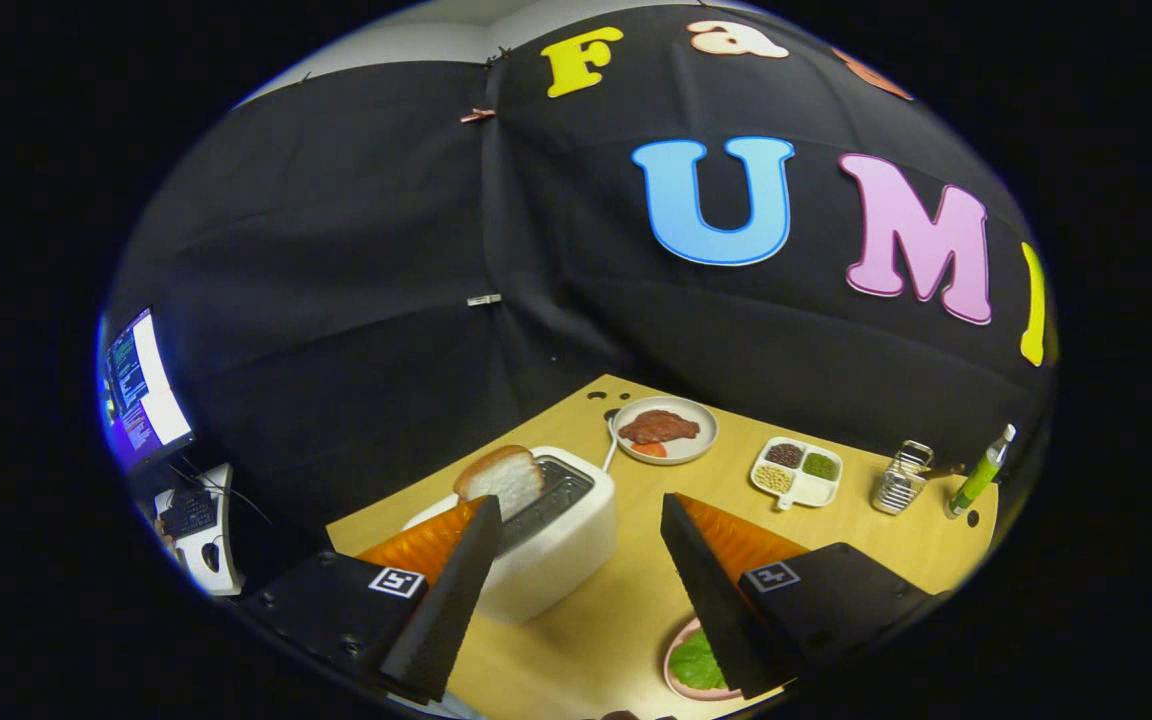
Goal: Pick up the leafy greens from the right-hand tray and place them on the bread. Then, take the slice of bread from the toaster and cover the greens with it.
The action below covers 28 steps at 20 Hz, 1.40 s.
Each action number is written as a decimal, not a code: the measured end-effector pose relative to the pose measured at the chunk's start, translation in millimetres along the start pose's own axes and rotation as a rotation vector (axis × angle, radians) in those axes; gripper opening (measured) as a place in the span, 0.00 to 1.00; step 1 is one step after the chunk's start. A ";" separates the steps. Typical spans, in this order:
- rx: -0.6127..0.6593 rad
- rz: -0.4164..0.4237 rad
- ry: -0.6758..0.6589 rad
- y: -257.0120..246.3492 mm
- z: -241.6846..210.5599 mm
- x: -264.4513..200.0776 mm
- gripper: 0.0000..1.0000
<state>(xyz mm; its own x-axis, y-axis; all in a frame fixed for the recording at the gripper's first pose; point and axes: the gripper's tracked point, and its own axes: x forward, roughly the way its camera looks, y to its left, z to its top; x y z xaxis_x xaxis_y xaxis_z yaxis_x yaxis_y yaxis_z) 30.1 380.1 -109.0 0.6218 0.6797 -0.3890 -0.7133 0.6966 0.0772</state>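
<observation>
- The gripper has its fingers wide apart, holding nothing.
- A white box-shaped toaster sits between them, with a brown-crusted bread slice sticking up.
- Green leafy greens lie on a pink round plate.

The setting is a staged recording booth, not a working kitchen. A wooden tabletop carries kitchen props: a white toaster holding a bread slice, a plate of meat, a divided dish of beans and a green bottle. Black cloth, clipped at its seams, walls the table in. Beside it, a lit computer monitor and keyboard stand on a separate desk.
</observation>
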 end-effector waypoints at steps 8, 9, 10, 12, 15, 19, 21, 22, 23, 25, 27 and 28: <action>-0.001 0.063 0.022 61.8 -9.4 54.2 1.00; -0.009 0.058 0.028 65.0 -12.2 62.1 1.00; -0.008 0.055 0.036 67.9 -15.6 69.8 0.99; 0.006 0.044 0.055 74.4 -21.7 85.2 0.99; 0.010 0.022 0.089 75.9 -34.7 104.2 0.99; 0.016 -0.011 0.129 75.8 -51.1 125.5 0.99; 0.009 -0.027 0.137 76.9 -55.4 126.7 0.99; -0.004 -0.041 0.142 74.9 -57.3 128.7 1.00; -0.012 -0.050 0.147 74.0 -59.2 132.6 0.99; -0.012 -0.046 0.155 74.1 -64.7 144.9 0.99; -0.015 -0.043 0.155 74.7 -67.5 147.6 0.90; -0.030 -0.057 0.153 71.5 -66.5 147.0 0.81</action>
<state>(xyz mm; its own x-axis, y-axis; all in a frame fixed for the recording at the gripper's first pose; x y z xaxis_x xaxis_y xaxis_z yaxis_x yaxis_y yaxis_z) 49.0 514.6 -221.6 0.6070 0.5948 -0.5271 -0.6887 0.7247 0.0247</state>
